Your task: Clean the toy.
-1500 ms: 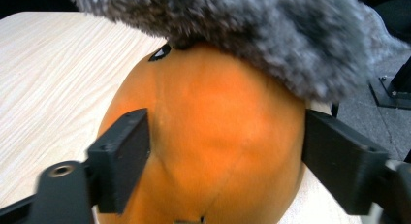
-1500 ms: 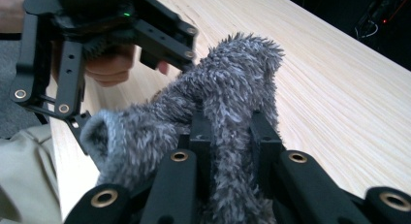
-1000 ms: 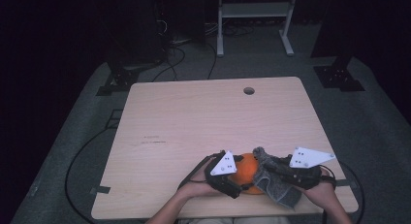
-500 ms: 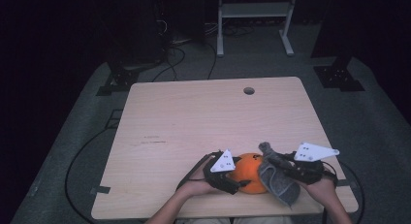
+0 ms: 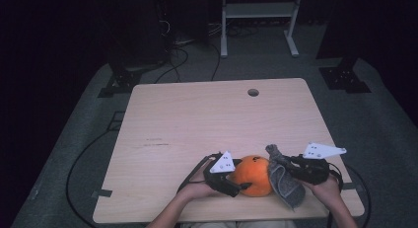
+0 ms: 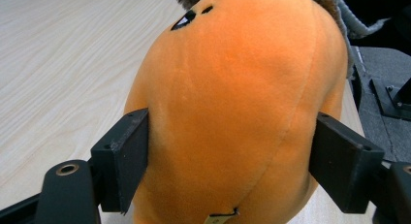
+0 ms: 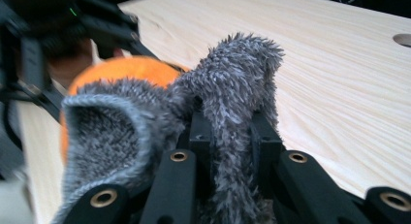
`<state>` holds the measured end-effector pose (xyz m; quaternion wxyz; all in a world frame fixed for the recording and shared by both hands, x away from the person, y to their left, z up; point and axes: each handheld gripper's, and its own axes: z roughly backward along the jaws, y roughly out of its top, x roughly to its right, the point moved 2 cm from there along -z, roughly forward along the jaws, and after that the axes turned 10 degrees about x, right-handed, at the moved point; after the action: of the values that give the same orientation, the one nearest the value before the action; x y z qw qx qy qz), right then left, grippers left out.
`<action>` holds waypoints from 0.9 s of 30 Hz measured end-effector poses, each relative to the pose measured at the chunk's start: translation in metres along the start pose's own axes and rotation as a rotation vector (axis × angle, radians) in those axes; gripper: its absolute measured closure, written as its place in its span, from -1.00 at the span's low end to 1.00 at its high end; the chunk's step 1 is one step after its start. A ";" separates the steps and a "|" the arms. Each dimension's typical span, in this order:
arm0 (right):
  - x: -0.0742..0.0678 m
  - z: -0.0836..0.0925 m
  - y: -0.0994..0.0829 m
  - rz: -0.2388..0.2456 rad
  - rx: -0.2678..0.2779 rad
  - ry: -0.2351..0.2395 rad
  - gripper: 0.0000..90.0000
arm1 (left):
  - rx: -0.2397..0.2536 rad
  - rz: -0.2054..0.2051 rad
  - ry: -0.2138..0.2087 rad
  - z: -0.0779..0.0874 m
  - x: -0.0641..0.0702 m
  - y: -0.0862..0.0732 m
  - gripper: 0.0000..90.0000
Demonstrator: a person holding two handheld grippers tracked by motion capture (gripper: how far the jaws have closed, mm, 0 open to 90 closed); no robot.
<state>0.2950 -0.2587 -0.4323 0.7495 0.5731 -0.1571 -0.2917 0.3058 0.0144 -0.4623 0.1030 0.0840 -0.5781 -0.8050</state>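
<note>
Orange plush (image 5: 252, 174) sits near the table's (image 5: 197, 119) front edge, between the two grippers; left gripper (image 5: 235, 184) has its jaws on either flank of the plush, pads pressing into the fabric after a slight re-opening, as the left gripper view (image 6: 228, 136) shows. Right gripper (image 5: 291, 170) is clamped tight on a strip of grey fuzzy cloth (image 5: 285, 181), which drapes against the plush's right side and blocks most of the plush in the right gripper view (image 7: 228, 136). Cable hole (image 5: 253, 92) lies well apart at the far edge; a white stand (image 5: 256, 11) and floor cables (image 5: 79, 164) sit off the table.
</note>
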 end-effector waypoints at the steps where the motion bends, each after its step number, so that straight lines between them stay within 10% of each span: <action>1: -0.003 0.001 0.003 0.008 0.013 0.005 0.68 | 0.000 0.004 -0.001 0.000 -0.001 0.000 -0.53; 7: -0.034 -0.003 0.020 0.141 0.029 0.054 0.67 | 0.004 0.023 0.005 0.001 -0.003 -0.001 -0.55; 14: -0.017 -0.001 0.007 0.073 0.033 0.025 0.67 | 0.001 0.004 -0.004 -0.006 0.005 0.002 -0.73; 21: -0.057 0.005 0.031 0.197 0.023 0.105 0.68 | 0.011 0.008 0.016 -0.008 0.004 0.001 -0.70; 27: -0.031 0.006 0.016 0.168 -0.007 0.031 0.68 | -0.001 -0.014 -0.013 -0.004 0.007 0.002 -0.69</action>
<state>0.2721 -0.2412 -0.4121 0.7756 0.5599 -0.1920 -0.2194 0.3003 0.0082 -0.4613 0.0939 0.0828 -0.5778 -0.8065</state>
